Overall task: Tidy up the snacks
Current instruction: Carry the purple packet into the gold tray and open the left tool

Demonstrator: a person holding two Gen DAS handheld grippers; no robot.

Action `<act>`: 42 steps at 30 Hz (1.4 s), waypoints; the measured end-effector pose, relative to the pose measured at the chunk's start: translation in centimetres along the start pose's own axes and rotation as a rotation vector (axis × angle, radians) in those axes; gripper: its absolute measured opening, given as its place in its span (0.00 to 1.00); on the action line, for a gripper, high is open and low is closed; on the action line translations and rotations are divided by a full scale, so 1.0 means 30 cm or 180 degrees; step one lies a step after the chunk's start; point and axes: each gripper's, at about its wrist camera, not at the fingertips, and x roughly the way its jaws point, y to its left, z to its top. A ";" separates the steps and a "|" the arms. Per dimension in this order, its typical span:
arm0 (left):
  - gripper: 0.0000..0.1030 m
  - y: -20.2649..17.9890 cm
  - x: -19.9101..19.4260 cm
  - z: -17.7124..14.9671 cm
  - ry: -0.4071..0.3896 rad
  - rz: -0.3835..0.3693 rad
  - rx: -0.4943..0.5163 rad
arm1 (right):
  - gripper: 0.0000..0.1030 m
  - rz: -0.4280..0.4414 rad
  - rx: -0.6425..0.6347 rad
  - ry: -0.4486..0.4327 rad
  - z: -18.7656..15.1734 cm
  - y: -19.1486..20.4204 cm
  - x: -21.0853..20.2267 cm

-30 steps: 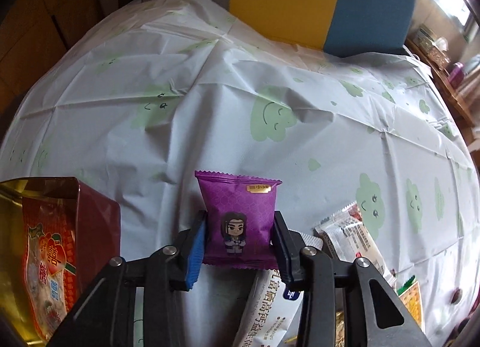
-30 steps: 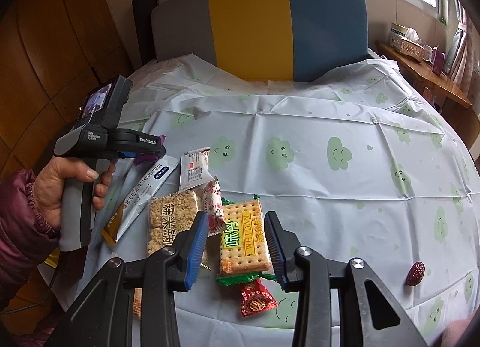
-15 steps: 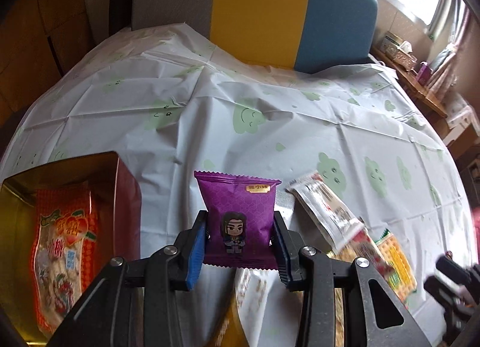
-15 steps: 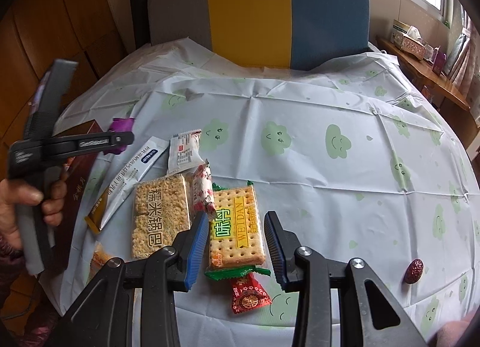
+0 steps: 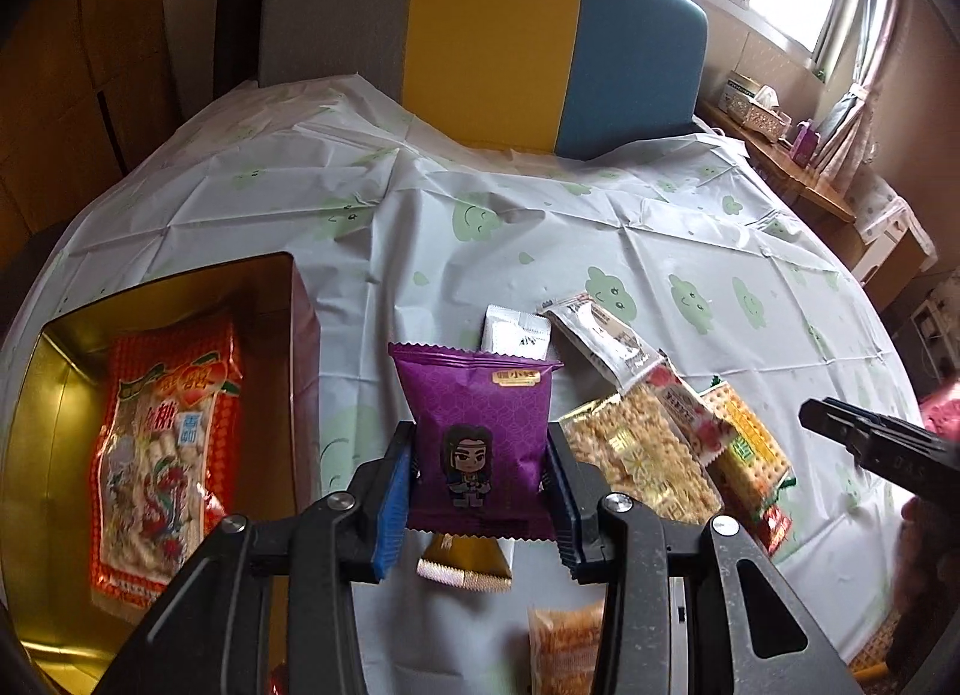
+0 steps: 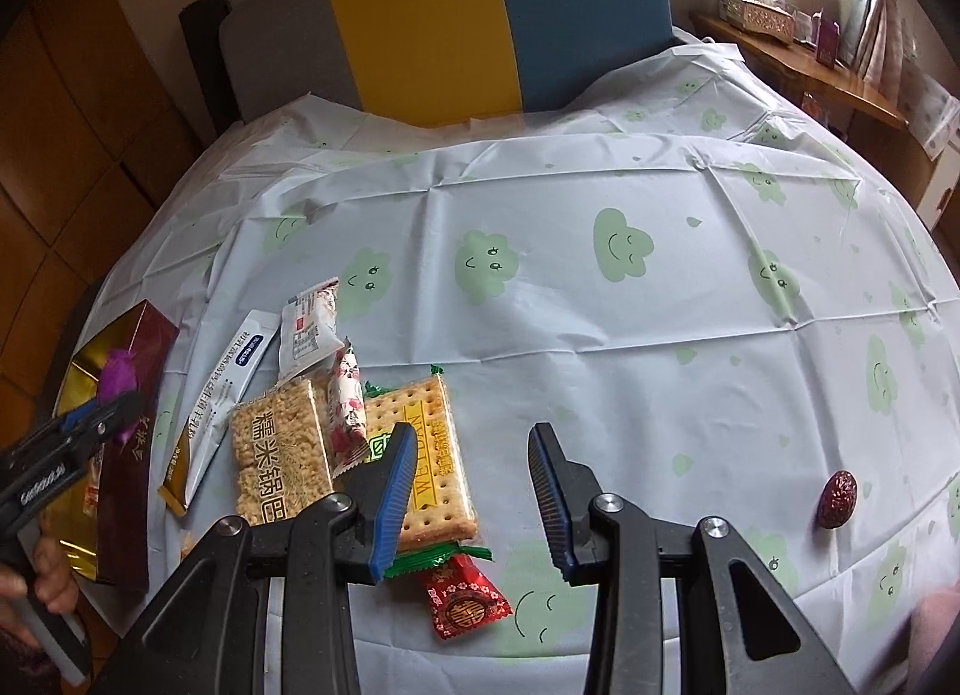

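The left gripper (image 5: 480, 491) is clenching a purple foil snack packet w/ a cartoon figure (image 5: 477, 443), pads pinching both side edges so it is hanging upright and clear of the cloth. The packet is sitting just right of the open red-and-gold tin box (image 5: 180, 299), prob. its destination; a red-orange sweets bag (image 5: 162, 443) is already lying inside the box. The right gripper (image 6: 471, 494) is hovering released, nothing between its fingers, over the yellow cracker pack (image 6: 429, 455), right of the box, likely next pick.
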 end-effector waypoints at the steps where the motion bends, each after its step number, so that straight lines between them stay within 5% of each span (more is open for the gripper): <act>1: 0.40 0.002 -0.010 -0.010 -0.0007 0.0006 0.0008 | 0.38 0.0012 -0.0015 0.0011 -0.002 0.004 0.001; 18: 0.40 0.095 -0.126 -0.090 -0.0134 -0.0014 -0.0105 | 0.44 0.0197 -0.0545 0.0306 -0.050 0.112 0.069; 27: 0.40 0.228 -0.196 -0.115 -0.0227 0.0040 -0.0363 | 0.45 -0.0047 -0.0921 0.0333 -0.075 0.169 0.105; 42: 0.40 0.621 -0.183 -0.137 -0.0138 0.0687 -0.0900 | 0.49 -0.0170 -0.0880 0.0302 -0.071 0.164 0.123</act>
